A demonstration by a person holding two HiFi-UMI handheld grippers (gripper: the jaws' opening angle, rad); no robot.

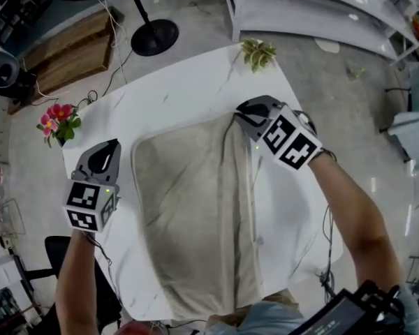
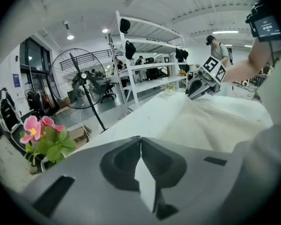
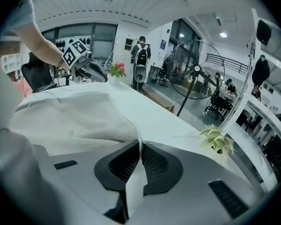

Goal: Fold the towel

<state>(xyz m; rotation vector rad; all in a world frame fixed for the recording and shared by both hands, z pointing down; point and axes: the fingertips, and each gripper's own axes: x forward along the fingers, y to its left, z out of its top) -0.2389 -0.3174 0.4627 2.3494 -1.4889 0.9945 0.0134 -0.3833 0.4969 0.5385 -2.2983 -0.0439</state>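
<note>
The left gripper (image 1: 113, 146) sits at the end of a bare left forearm (image 1: 77, 278) that reaches up from the lower edge of the head view. It tilts forward and down, its jaws pressed together tip to tip. The right gripper (image 1: 239, 114), well apart from it on a right forearm (image 1: 349, 208) stretched further out, also tilts down, its jaws pinching the thin edge of the towel (image 1: 195, 208).

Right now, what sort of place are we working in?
Probably a lab or workshop hall, not a home: white racks, a big standing fan, and bare concrete floor around the table with the towel.
</note>
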